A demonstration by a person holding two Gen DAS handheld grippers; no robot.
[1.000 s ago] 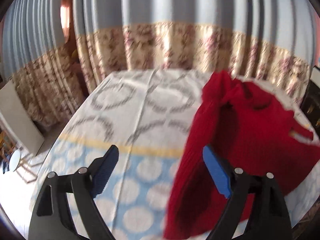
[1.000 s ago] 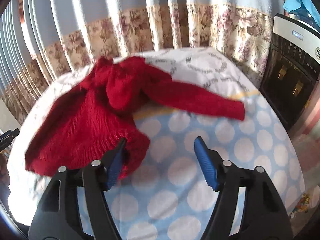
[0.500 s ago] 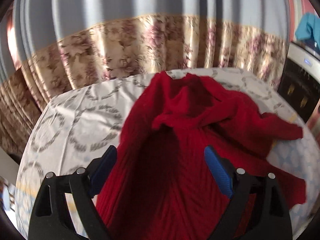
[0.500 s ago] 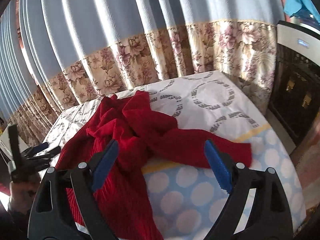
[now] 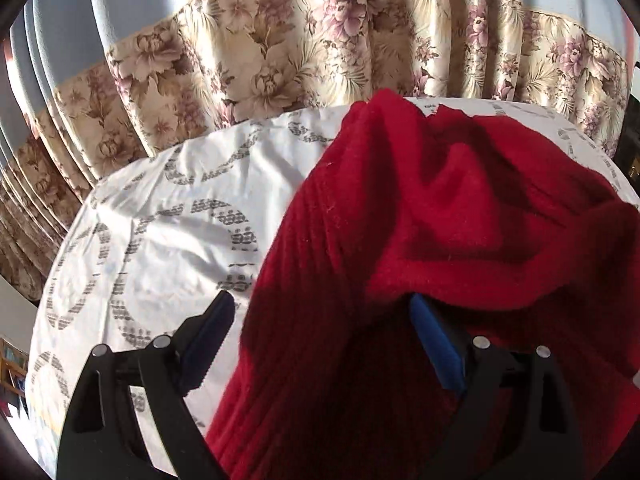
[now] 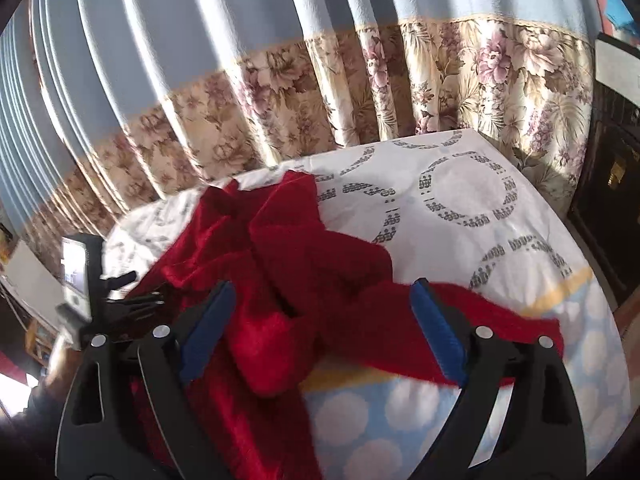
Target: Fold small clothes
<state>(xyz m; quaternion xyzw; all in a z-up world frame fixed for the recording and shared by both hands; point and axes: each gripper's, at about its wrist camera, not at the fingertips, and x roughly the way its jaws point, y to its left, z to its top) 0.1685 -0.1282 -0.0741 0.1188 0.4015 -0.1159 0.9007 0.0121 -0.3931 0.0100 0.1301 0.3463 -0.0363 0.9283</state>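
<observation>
Two blue-padded black fingers of the left gripper (image 5: 320, 340) stand wide apart in the left wrist view, pressing on nothing; the red knitted sweater (image 5: 440, 220) lies under and between them, ribbed on its near body, fuzzy and bunched into soft folds further back. It rests on a rumpled white tablecloth (image 5: 160, 232) printed with grey dotted rings, before a pleated curtain (image 5: 280, 48), plain blue above, floral beige below.

From the right wrist, the right gripper (image 6: 320, 328) is also spread wide and grips nothing; the sweater (image 6: 288, 272) is heaped beneath, one sleeve stretched flat rightward across the cloth's (image 6: 460, 184) blue band of white dots. The left gripper (image 6: 120, 292) shows at the left edge.
</observation>
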